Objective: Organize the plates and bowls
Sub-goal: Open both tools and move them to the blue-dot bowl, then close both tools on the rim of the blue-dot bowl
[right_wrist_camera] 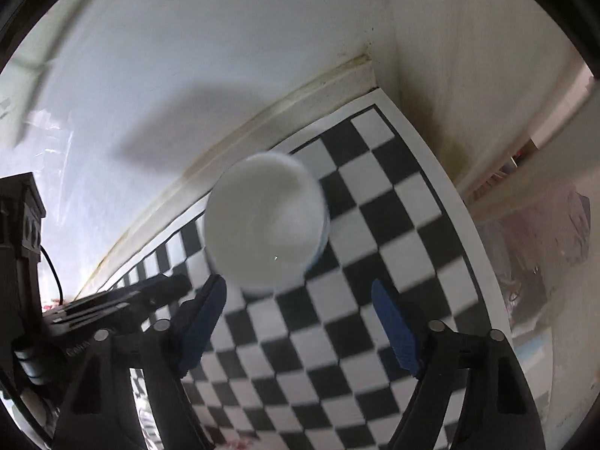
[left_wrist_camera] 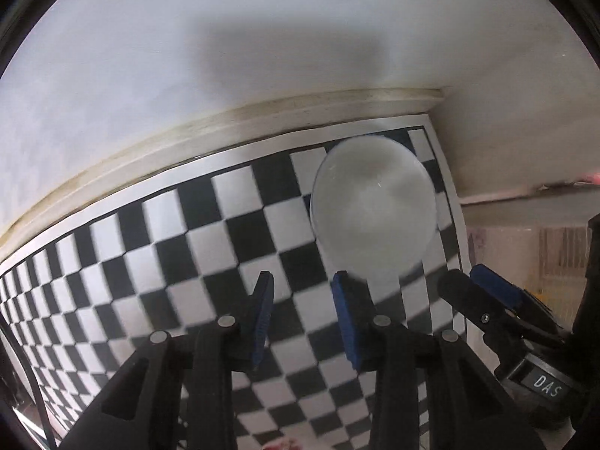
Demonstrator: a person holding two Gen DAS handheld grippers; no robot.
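White bowl (left_wrist_camera: 373, 210) sits upright near the far corner of the checkered table (left_wrist_camera: 168, 247) in my left wrist view; my left jaws (left_wrist_camera: 302, 292) hang narrowly apart, holding nothing. From my right wrist, the bowl (right_wrist_camera: 264, 221) stands free ahead of my right jaws (right_wrist_camera: 298, 300), which gape wide and empty. I judge this bowl placed; no plates are visible.
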